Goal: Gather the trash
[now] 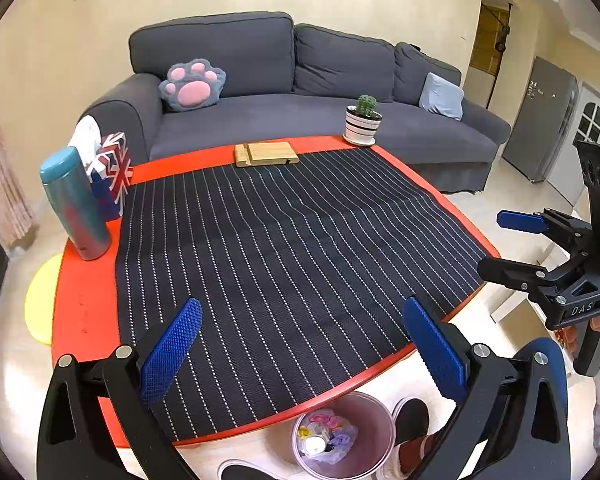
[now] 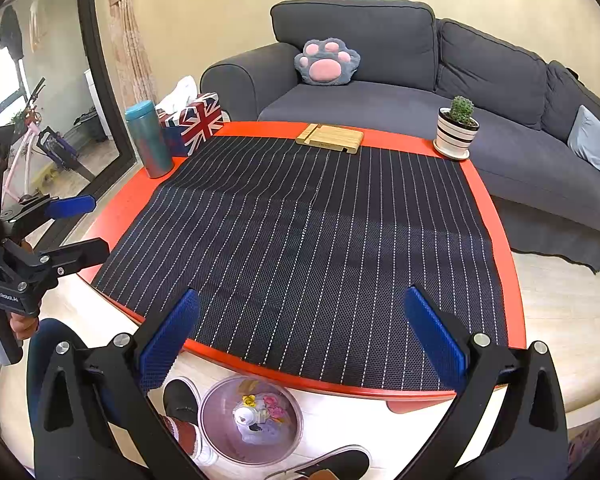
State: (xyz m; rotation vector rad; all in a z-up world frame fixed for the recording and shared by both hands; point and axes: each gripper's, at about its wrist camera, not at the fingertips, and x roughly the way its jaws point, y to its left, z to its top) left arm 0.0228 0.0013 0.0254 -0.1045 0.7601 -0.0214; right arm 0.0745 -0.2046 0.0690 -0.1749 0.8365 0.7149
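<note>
A translucent trash bin point(image 1: 346, 436) stands on the floor by the table's near edge; it holds several colourful bits of trash point(image 1: 326, 434). It also shows in the right wrist view point(image 2: 251, 420). My left gripper point(image 1: 300, 352) is open and empty, held above the near edge of the striped mat point(image 1: 280, 248). My right gripper point(image 2: 300, 344) is open and empty above the same edge. The right gripper shows at the right of the left wrist view point(image 1: 500, 244), and the left gripper at the left of the right wrist view point(image 2: 84, 224). I see no trash on the mat.
On the red table point(image 2: 140, 196) stand a teal flask point(image 2: 148, 140), a Union Jack tissue box point(image 2: 194, 122), a wooden stand point(image 2: 330, 138) and a potted cactus point(image 2: 458, 130). A grey sofa point(image 2: 380, 92) is behind. The person's shoes point(image 2: 180, 404) are beside the bin.
</note>
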